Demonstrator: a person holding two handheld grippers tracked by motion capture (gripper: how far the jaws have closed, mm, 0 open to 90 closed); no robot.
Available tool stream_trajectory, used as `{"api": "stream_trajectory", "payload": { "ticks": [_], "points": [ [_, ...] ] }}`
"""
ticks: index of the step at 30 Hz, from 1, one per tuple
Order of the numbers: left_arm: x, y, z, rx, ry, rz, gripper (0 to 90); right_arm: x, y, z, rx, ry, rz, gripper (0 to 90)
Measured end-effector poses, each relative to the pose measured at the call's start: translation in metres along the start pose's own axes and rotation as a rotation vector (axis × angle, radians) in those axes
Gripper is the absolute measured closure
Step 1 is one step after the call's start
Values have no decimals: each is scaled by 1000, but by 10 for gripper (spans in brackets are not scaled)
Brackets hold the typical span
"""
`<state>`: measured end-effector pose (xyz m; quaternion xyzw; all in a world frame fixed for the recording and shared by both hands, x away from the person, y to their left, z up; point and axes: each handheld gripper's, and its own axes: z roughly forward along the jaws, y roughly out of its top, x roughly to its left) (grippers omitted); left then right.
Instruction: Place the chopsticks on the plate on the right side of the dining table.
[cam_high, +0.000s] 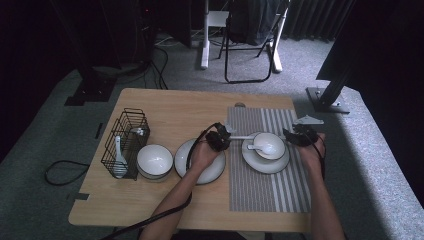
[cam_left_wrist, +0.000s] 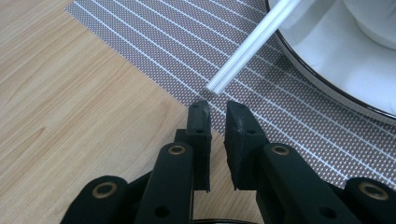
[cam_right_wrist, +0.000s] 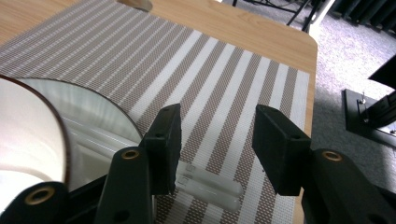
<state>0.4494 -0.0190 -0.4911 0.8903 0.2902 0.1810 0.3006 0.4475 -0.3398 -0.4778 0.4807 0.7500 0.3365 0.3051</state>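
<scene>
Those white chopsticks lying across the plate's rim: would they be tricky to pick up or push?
Probably. The chopsticks look smooth and glossy, so they may slip between hard black jaws. They are thin, straight rods, likely stiff and light. Resting as a pair across the rim of the plate, a nudge could roll them or split them apart.

Dim room, grey carpet (cam_high: 310, 65), folding chair (cam_high: 250, 30) – dark curtains (cam_high: 310, 17) behind

Pair of white chopsticks (cam_high: 245, 137), laid side by side across the 12 o'clock rim of the plate (cam_high: 265, 164), behind the bowl; tips (cam_left_wrist: 217, 86) rested on the striped placemat (cam_high: 270, 192) toward 9 o'clock, butt ends (cam_right_wrist: 210, 189) toward 3 o'clock.
</scene>
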Motion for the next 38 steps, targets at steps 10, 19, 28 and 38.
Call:
{"api": "stream_trajectory", "payload": {
  "ticks": [10,19,28,38],
  "points": [
    [2,-1,-1,-3,-2,-10,798,13,4,-16,-62,41,-29,514],
    [4,-1,-3,-3,6,-12,799,25,5,-29,-97,67,-68,512],
    [5,-2,-2,-2,11,-16,799,37,5,-38,-123,97,-101,510],
    [6,-4,-2,-3,10,-19,807,47,2,-45,-130,114,-125,508]
  ]
}}
